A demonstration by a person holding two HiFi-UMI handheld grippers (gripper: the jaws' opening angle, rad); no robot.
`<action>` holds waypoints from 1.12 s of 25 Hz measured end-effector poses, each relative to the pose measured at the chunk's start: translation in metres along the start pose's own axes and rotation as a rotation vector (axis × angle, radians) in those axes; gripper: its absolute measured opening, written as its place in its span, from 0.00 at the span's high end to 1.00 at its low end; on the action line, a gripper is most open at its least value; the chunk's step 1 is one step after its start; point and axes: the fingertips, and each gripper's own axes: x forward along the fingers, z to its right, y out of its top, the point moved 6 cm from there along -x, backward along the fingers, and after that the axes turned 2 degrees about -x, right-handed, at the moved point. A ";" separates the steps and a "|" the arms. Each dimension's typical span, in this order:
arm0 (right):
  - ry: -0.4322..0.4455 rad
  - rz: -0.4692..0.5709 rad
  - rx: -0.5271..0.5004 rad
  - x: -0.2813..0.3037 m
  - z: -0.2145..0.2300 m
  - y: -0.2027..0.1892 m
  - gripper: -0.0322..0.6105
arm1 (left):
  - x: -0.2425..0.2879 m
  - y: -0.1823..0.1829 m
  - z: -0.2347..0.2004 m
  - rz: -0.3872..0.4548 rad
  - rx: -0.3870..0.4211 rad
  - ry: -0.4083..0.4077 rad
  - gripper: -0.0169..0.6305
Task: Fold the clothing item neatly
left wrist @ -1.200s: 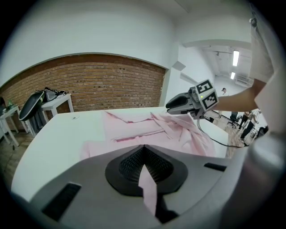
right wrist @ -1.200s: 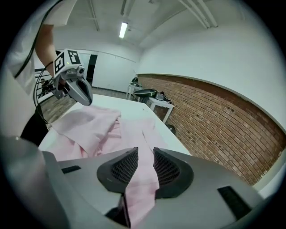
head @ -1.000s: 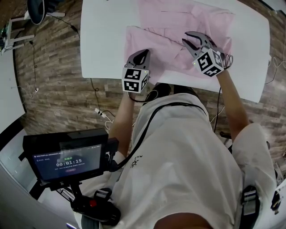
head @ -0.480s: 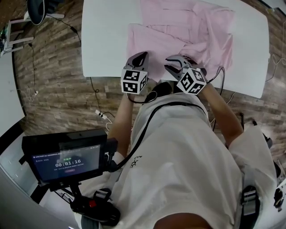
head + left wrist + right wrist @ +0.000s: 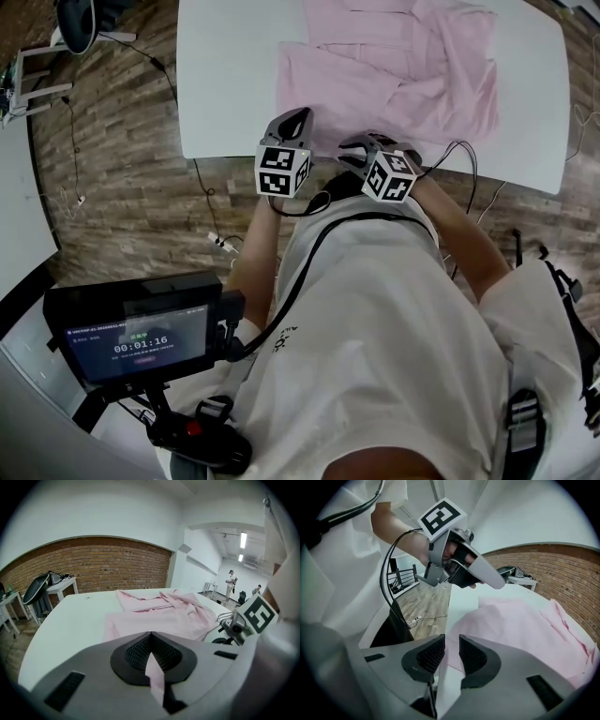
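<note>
Your left gripper (image 5: 296, 116) clamped shut on the near edge of the pink shirt (image 5: 394, 66), your right gripper (image 5: 352, 150) part open, gripping nothing, at the white bench (image 5: 225, 75) edge.

Overhead, plus two low table (image 5: 234, 84) views

Looks like a research lab or recording studio in a loft-style hall, not a home. Shows in the bare brick wall (image 5: 93, 562), the white plaster and high ceiling with strip lights (image 5: 243, 540), the wood-plank floor (image 5: 122, 169) strewn with loose cables (image 5: 211, 234), a plain white work table (image 5: 234, 75), smaller white side tables (image 5: 61, 587) holding gear, a body-mounted screen (image 5: 141, 345) running a timer, and people (image 5: 230, 582) standing in a far open bay.
</note>
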 end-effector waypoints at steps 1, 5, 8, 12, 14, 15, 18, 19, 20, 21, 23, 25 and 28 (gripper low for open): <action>0.000 -0.012 0.006 0.005 0.000 0.001 0.81 | -0.002 -0.001 -0.003 -0.001 0.001 -0.002 0.97; -0.008 -0.077 0.006 0.018 -0.005 -0.009 0.81 | -0.009 -0.007 -0.008 0.000 0.009 -0.007 0.97; -0.015 -0.089 0.030 0.020 -0.003 -0.013 0.81 | -0.011 -0.008 -0.013 0.003 0.015 -0.010 0.97; -0.036 -0.106 0.030 0.022 0.004 -0.013 0.92 | -0.011 -0.007 -0.018 0.007 0.020 -0.018 0.97; -0.032 -0.110 0.036 0.023 0.005 -0.013 0.92 | -0.011 -0.007 -0.018 0.011 0.023 -0.023 0.97; -0.030 -0.111 0.038 0.023 0.005 -0.013 0.92 | -0.012 -0.007 -0.019 0.013 0.024 -0.025 0.97; -0.034 -0.082 0.049 0.017 0.007 -0.006 0.92 | -0.011 -0.006 -0.019 0.021 0.028 -0.030 0.97; -0.038 -0.062 0.056 0.013 0.009 -0.002 0.92 | -0.010 -0.005 -0.019 0.023 0.029 -0.031 0.97; -0.045 -0.043 0.059 0.008 0.012 0.003 0.92 | -0.009 -0.004 -0.020 0.026 0.031 -0.031 0.97; -0.056 -0.025 0.058 0.002 0.015 0.008 0.92 | -0.008 -0.002 -0.019 0.028 0.033 -0.033 0.97; -0.092 0.019 0.065 -0.015 0.029 0.018 0.92 | -0.006 0.000 -0.019 0.032 0.036 -0.035 0.97; -0.140 0.074 0.081 -0.035 0.049 0.029 0.92 | -0.004 0.005 -0.018 0.037 0.038 -0.035 0.97; -0.213 0.117 0.069 -0.063 0.085 0.041 0.92 | -0.002 0.012 -0.016 0.047 0.038 -0.030 0.97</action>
